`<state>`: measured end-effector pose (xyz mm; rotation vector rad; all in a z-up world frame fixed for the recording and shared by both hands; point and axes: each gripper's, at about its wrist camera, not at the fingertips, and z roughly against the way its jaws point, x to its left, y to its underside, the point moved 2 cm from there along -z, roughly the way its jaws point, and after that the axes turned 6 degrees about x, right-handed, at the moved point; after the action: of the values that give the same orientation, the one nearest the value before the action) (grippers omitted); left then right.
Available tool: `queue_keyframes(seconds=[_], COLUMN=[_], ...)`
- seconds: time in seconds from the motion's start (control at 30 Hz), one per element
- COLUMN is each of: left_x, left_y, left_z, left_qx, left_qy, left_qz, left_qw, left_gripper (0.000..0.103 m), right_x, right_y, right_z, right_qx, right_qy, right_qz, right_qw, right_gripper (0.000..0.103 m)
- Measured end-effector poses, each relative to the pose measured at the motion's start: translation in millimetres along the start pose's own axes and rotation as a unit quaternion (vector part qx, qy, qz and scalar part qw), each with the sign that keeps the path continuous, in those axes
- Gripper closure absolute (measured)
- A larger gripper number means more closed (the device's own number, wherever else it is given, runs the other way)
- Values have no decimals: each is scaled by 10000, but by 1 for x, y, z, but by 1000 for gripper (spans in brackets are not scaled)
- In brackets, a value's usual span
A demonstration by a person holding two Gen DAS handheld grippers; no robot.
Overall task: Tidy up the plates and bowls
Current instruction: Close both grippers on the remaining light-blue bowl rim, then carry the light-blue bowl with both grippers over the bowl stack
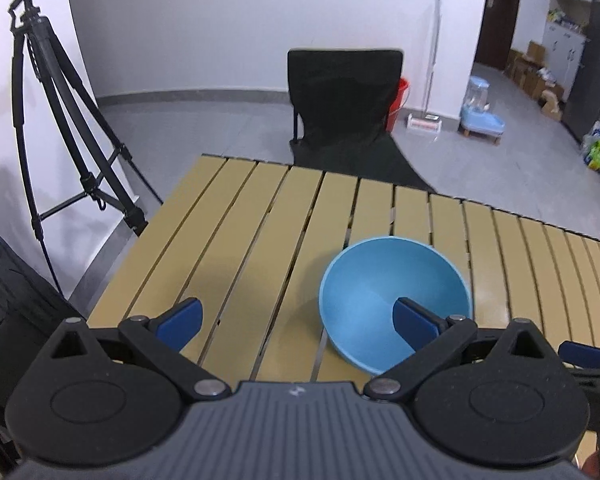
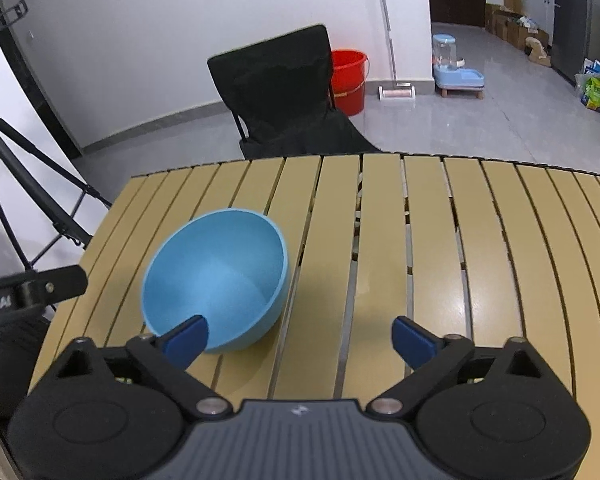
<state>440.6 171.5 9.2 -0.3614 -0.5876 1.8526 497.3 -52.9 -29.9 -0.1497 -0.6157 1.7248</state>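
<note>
A light blue bowl [image 1: 380, 280] [image 2: 220, 268] sits on the yellow slatted table [image 1: 240, 240] [image 2: 480, 260], nothing in it. My left gripper [image 1: 296, 312] is open; its right fingertip overlaps the bowl's inside near the front rim, its left fingertip hangs over bare slats. My right gripper [image 2: 300, 326] is also open, its left fingertip in front of the bowl's near rim and its right one over the table. Neither pair of pads presses on the bowl. Each gripper shows at the edge of the other's view: the right one [image 1: 584, 354], the left one [image 2: 32, 292].
A black folding chair [image 1: 340, 100] [image 2: 280, 92] stands behind the table's far edge. A black tripod [image 1: 52, 100] is off the left side, with a dark bag [image 1: 8, 300] below it. A red bucket [image 2: 348, 80] and a blue pet feeder [image 1: 480, 112] are on the floor.
</note>
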Motion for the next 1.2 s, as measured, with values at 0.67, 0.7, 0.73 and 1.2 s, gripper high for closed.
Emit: queue_keyframes(seconds=[0.67, 0.7, 0.73, 1.2], left_x=[-18, -19, -20, -26], left_y=[-27, -27, -26, -25], left_z=[-113, -115, -116, -108], left_qx=[1319, 1351, 1397, 1345], left_qy=[-276, -281, -266, -190], left_qz=[44, 41, 45, 9], left_qw=[9909, 9904, 9898, 9907], left_gripper=[64, 77, 88, 96], right_x=[4, 3, 3, 1], right_y=[-42, -42, -41, -38], right_z=[-83, -84, -85, -77], right_qx=[804, 801, 776, 637], right_qy=[-247, -284, -334, -352], right_qz=[-223, -261, -309, -433], right_qw=[9962, 9960, 9959, 9964], right_gripper=[91, 92, 93, 94])
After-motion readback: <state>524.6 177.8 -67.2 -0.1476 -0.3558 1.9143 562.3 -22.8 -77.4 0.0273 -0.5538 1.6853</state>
